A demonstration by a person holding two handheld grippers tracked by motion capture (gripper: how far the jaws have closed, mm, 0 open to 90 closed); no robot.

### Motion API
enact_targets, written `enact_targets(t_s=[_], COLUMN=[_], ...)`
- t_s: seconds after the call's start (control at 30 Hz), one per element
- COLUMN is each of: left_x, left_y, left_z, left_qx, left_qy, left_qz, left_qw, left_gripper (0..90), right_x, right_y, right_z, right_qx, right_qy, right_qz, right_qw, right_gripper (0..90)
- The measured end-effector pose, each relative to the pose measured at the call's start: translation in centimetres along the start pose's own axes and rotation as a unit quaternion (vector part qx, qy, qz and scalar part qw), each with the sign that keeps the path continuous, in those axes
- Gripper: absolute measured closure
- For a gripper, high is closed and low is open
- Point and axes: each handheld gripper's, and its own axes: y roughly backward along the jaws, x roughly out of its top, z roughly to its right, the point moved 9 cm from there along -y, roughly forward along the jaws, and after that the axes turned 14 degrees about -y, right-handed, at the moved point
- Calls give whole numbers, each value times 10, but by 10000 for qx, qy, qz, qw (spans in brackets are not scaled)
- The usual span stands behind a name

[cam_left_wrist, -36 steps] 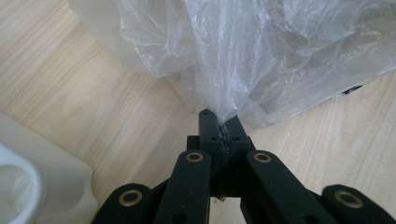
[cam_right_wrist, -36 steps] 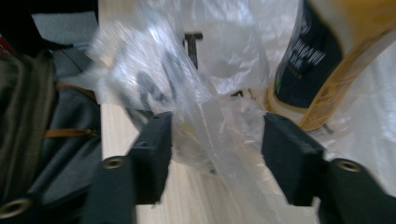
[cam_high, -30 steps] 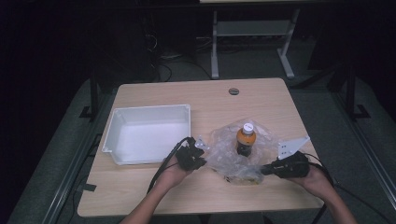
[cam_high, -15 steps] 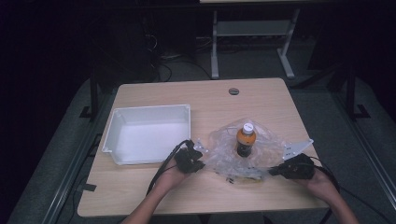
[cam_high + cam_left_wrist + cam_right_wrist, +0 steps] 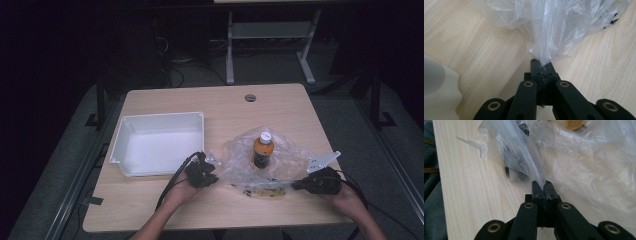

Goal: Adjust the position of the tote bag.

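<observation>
On the wooden table point(image 5: 165, 205), a clear plastic bag point(image 5: 280, 162) lies at the white tray's point(image 5: 160, 142) three o'clock, a bottle point(image 5: 262, 149) standing inside. The left gripper point(image 5: 209, 175) pinches its nine o'clock edge, the right gripper point(image 5: 299, 185) its four o'clock edge.

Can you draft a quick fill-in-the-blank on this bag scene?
1. Both tongs, left and right, are shut on the clear plastic ____.
2. The bottle standing in the bag has an ____ label.
3. The white bin lies to the ____ of the bag in the high view.

Missing words: bag; orange; left
</observation>
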Motion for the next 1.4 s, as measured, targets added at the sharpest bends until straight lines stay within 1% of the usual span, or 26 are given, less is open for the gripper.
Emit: enact_targets(t_s=[0.1, 0.27, 0.3, 0.33, 0.37, 0.4, 0.43, 0.47, 0.5, 0.53, 0.57, 0.6, 0.63, 0.7, 0.73, 0.77, 0.83, 0.9, 0.97, 1.03, 1.07, 1.1, 1.17, 1.27, 1.3, 1.4], left_x=[-1, -2, -2, -2, -2, -2, -1, -1, -1, -1, 0, 0, -1, -1, -1, -1, -2, -4, -5, -6, -7, -9, -13, -16, -20, -24], left_y=[0, -2, -2, -1, -1, -1, 2, 2, 4, 5, 8, 8, 10, 16, 16, 18, 22, 28, 31, 33, 34, 36, 39, 42, 45, 49], left_z=[2, 5, 6, 6, 6, 6, 7, 7, 6, 6, 7, 7, 8, 9, 9, 9, 9, 10, 11, 11, 11, 11, 11, 10, 10, 8], left_qx=[-2, -16, -2, -8, -8, -33, -12, -12, 1, 15, 7, 7, -13, 8, 8, 23, 34, 55, 71, 91, 108, 131, 145, 178, 201, 269], left_qy=[38, 36, 6, 33, 33, 46, 78, 78, 73, 89, 79, 79, 67, 83, 83, 78, 68, 72, 137, 145, 97, 112, 154, 149, 190, 179], left_qz=[69, 105, 118, 169, 169, 189, 245, 245, 285, 322, 362, 362, 366, 431, 431, 468, 517, 545, 615, 639, 636, 656, 688, 711, 761, 777], left_qw=[10000, 9999, 9999, 9999, 9999, 9998, 9997, 9997, 9996, 9994, 9993, 9993, 9993, 9990, 9990, 9989, 9986, 9985, 9980, 9978, 9979, 9977, 9974, 9972, 9967, 9965], left_gripper=[900, 900, 898, 896, 890, 890, 857, 832, 832, 811, 781, 764, 751, 713, 690, 690, 646, 635, 624, 623, 617, 613, 612, 607, 601, 593], right_x=[-2, -4, -3, -3, -3, -3, -2, -2, -1, 0, 1, 1, 3, 6, 6, 8, 11, 13, 15, 16, 19, 20, 24, 27, 31, 36], right_y=[0, 0, 0, 0, 0, 1, 3, 3, 4, 7, 11, 11, 17, 23, 23, 26, 33, 37, 40, 41, 45, 46, 50, 54, 57, 60], right_z=[0, 1, 0, 0, 0, 0, -1, -1, -2, -3, -7, -7, -10, -14, -14, -16, -20, -22, -23, -23, -24, -25, -23, -21, -19, -16], right_qx=[19, 20, 38, 31, 31, -13, 50, 50, 5, -15, -4, -4, -27, -8, -8, 13, 42, 70, 56, 82, 63, 65, 2, -70, -166, -194], right_qy=[-37, -93, -90, -100, -100, -134, -149, -149, -175, -179, -156, -156, -174, -147, -147, -143, -120, -96, -102, -121, -82, -81, -62, -88, -104, -138], right_qz=[17, 39, 55, 57, 57, 60, 103, 103, 134, 165, 234, 234, 302, 385, 385, 449, 510, 516, 508, 514, 535, 542, 595, 629, 663, 689], right_qw=[10000, 9999, 9999, 9999, 9999, 9999, 9998, 9998, 9998, 9997, 9996, 9996, 9994, 9992, 9992, 9989, 9986, 9986, 9986, 9986, 9985, 9985, 9982, 9980, 9976, 9973], right_gripper=[898, 895, 854, 787, 787, 750, 660, 660, 608, 579, 509, 509, 441, 400, 400, 385, 354, 338, 326, 322, 313, 310, 308, 307, 301, 297])
